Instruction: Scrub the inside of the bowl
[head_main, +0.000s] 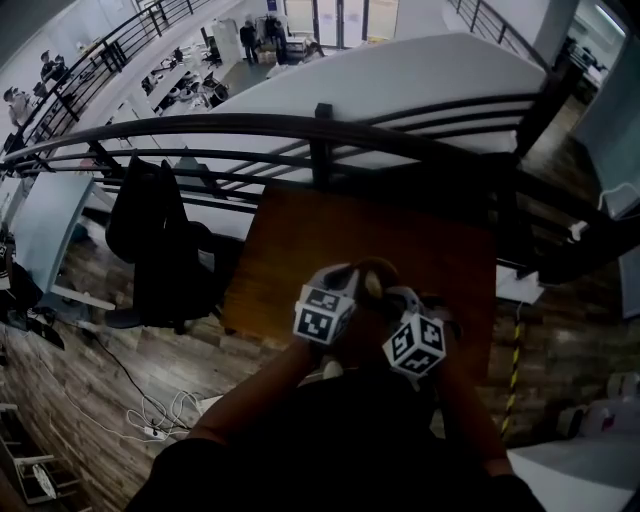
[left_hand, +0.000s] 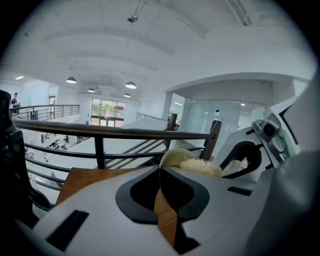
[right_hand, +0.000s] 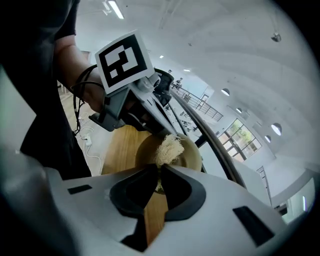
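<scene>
Left gripper view shows my left gripper (left_hand: 161, 169) pinched almost closed on the thin rim of the one bowl (left_hand: 173, 156), a smooth, rounded, cream-coloured shell with its opening turned toward my other hand. My right gripper (right_hand: 159, 170) is clamped on the one scrubber (right_hand: 169, 148), a pale, shaggy tuft of dry fibres whose frayed end lies inside the bowl. Both are over the one table (head_main: 400, 235), a rectangular top of warm brown wood grain. The two grippers are smooth white plastic with black pads, and each carries one marker cube (head_main: 324, 313), white with black squares. Beyond the table runs a dark railing (head_main: 300, 130) of round bars.
</scene>
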